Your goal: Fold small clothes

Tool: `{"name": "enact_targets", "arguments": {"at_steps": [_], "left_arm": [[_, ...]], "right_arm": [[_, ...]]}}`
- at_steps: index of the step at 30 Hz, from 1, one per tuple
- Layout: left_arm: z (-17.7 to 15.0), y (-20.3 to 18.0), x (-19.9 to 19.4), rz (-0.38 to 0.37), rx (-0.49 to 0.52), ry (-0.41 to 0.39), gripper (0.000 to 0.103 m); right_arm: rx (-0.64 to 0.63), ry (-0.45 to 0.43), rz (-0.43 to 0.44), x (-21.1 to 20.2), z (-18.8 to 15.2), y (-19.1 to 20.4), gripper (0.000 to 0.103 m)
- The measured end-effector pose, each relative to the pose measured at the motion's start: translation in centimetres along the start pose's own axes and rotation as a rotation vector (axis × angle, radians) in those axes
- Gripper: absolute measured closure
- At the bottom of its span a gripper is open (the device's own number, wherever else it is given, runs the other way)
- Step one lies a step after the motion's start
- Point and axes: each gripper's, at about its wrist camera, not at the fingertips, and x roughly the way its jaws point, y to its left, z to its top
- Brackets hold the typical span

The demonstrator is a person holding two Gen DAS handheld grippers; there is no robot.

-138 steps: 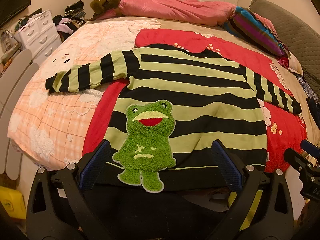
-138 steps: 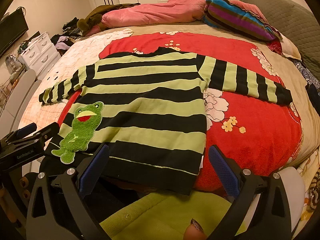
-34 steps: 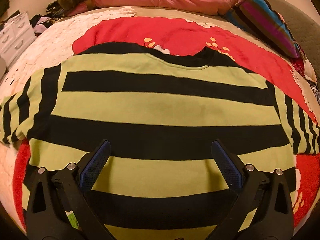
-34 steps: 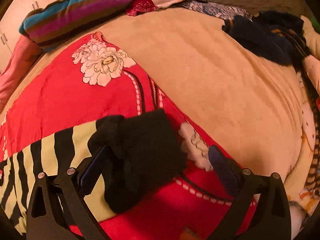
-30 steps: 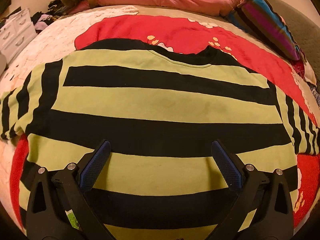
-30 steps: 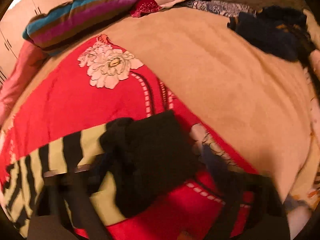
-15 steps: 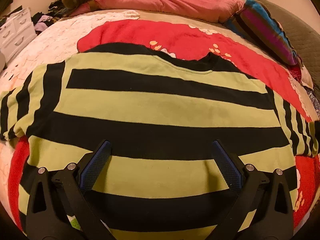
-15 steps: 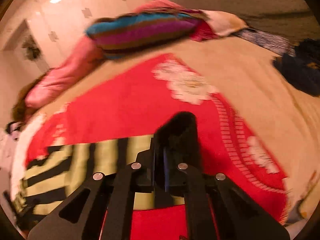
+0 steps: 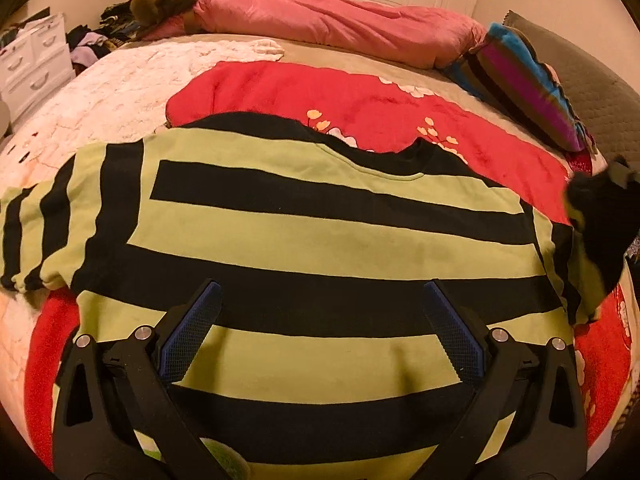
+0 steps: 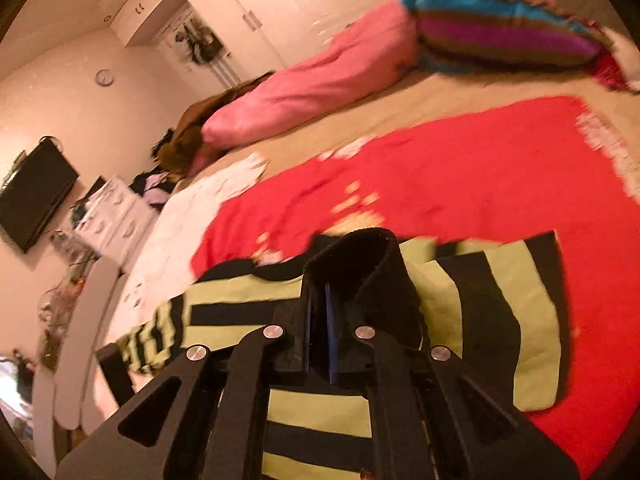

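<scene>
Pinched shut on the black cuff [image 10: 360, 264], the right gripper [image 10: 320, 344] lifts that sleeve at the sweater's [image 9: 320, 240] right edge, its body stretching leftward across the bed [image 9: 140, 80], while the left gripper [image 9: 320, 336] hovers wide open, empty, over the hem.

text: none legible | labels: none | numbers: none

left gripper [image 9: 320, 334]: fingers spread | right gripper [image 10: 325, 312]: fingers clamped together

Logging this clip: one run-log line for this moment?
left gripper: open over sweater | right gripper: shut on sleeve cuff, lifted | step: sleeve fold
</scene>
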Motion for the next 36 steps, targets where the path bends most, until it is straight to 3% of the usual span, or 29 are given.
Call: {"name": "enact_targets", "arguments": {"at_steps": [4, 7, 8, 10, 13, 15, 19, 22, 24, 29, 30, 31, 32, 34, 36], "left_arm": [[0.0, 0.7, 0.6, -0.003, -0.02, 0.021, 0.008], [-0.1, 1.1, 0.7, -0.016, -0.038, 0.027, 0.008], [-0.1, 1.2, 0.7, -0.019, -0.039, 0.026, 0.008], [0.0, 1.2, 0.7, -0.033, -0.044, 0.027, 0.008], [0.1, 1.0, 0.5, -0.083, -0.06, 0.029, 0.008], [0.2, 0.6, 0.5, -0.136, -0.07, 0.038, 0.008], [0.3, -1.1, 0.6, -0.264, -0.099, 0.068, 0.008], [0.8, -3.0, 1.3, -0.379, -0.131, 0.11, 0.009], [1.0, -4.5, 2.4, -0.403, -0.143, 0.153, 0.01], [1.1, -7.2, 6.5, -0.322, -0.181, 0.27, 0.031], [1.2, -7.6, 6.7, -0.307, -0.178, 0.266, 0.043], [1.3, -8.1, 6.6, -0.304, -0.168, 0.249, 0.076], [1.4, -8.7, 6.3, -0.297, -0.149, 0.236, 0.088], [1.5, -9.2, 5.8, -0.282, -0.106, 0.212, 0.096], [1.6, -9.3, 5.1, -0.283, -0.066, 0.175, 0.098]], "right_arm": [[0.046, 0.046, 0.06, 2.8, -0.9, 1.2, 0.091], [0.073, 0.04, 0.107, 2.8, -1.4, 1.2, 0.063], [0.067, 0.029, 0.106, 2.2, -1.7, 1.1, 0.057], [0.063, 0.009, 0.119, 1.1, -1.6, 0.4, 0.054], [0.022, 0.006, 0.036, 0.1, -1.8, -0.6, 0.043], [-0.007, 0.026, -0.065, -0.1, -2.2, -1.5, 0.042], [0.025, 0.03, -0.162, -0.8, -3.3, -4.3, 0.038], [0.064, 0.016, -0.205, -2.2, -4.3, -6.6, 0.036], [0.09, 0.014, -0.212, -2.8, -5.0, -7.8, 0.036], [0.146, 0.015, -0.226, -4.4, -5.9, -10.1, 0.036], [0.156, 0.012, -0.225, -4.7, -6.1, -10.5, 0.036], [0.163, 0.011, -0.227, -5.0, -6.2, -10.8, 0.036], [0.166, 0.01, -0.23, -5.3, -6.4, -11.0, 0.036], [0.169, 0.016, -0.238, -5.7, -6.8, -11.6, 0.036], [0.172, 0.023, -0.243, -5.6, -7.0, -11.8, 0.036]]}}
